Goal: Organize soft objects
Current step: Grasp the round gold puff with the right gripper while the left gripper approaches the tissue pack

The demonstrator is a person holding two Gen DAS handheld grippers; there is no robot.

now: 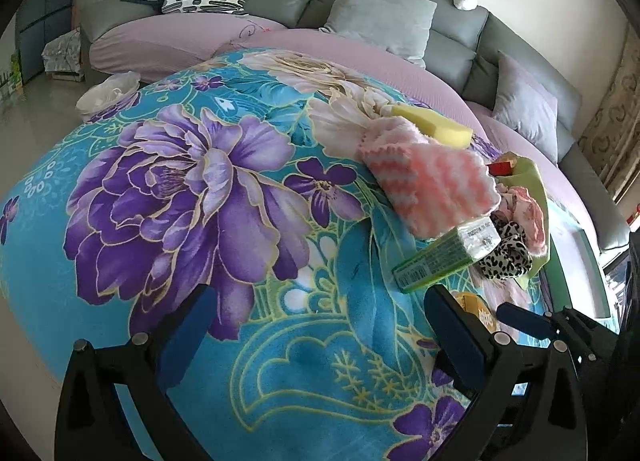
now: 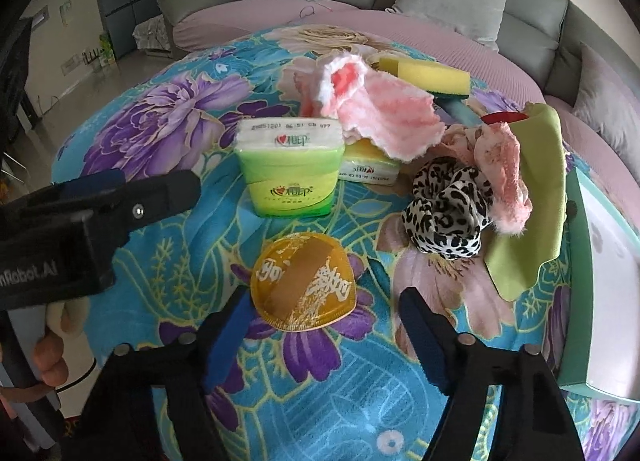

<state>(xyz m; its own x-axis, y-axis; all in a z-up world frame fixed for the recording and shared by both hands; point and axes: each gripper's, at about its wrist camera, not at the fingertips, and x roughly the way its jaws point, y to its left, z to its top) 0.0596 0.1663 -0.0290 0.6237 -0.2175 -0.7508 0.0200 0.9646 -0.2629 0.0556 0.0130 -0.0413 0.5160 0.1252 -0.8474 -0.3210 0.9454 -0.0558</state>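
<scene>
1. Golden-yellow, the round pad (image 2: 304,281) with white lettering lies flat on the floral blanket (image 2: 280,401), between the tips of the right gripper (image 2: 324,325), whose blue-padded fingers (image 2: 230,335) stand spread on either side and press nothing.
2. Behind the pad stands a green tissue pack (image 2: 290,177); a yellow tissue pack (image 2: 370,165) lies just beside it under a pink cloth (image 2: 384,117).
3. To the right are a leopard-print scrunchie (image 2: 448,213), a fuzzy pink scrunchie (image 2: 502,177) and a green cloth (image 2: 532,197); a yellow sponge (image 2: 428,77) lies farther back.
4. The left gripper (image 1: 316,325) hovers over bare blanket, fingers wide apart and empty.
</scene>
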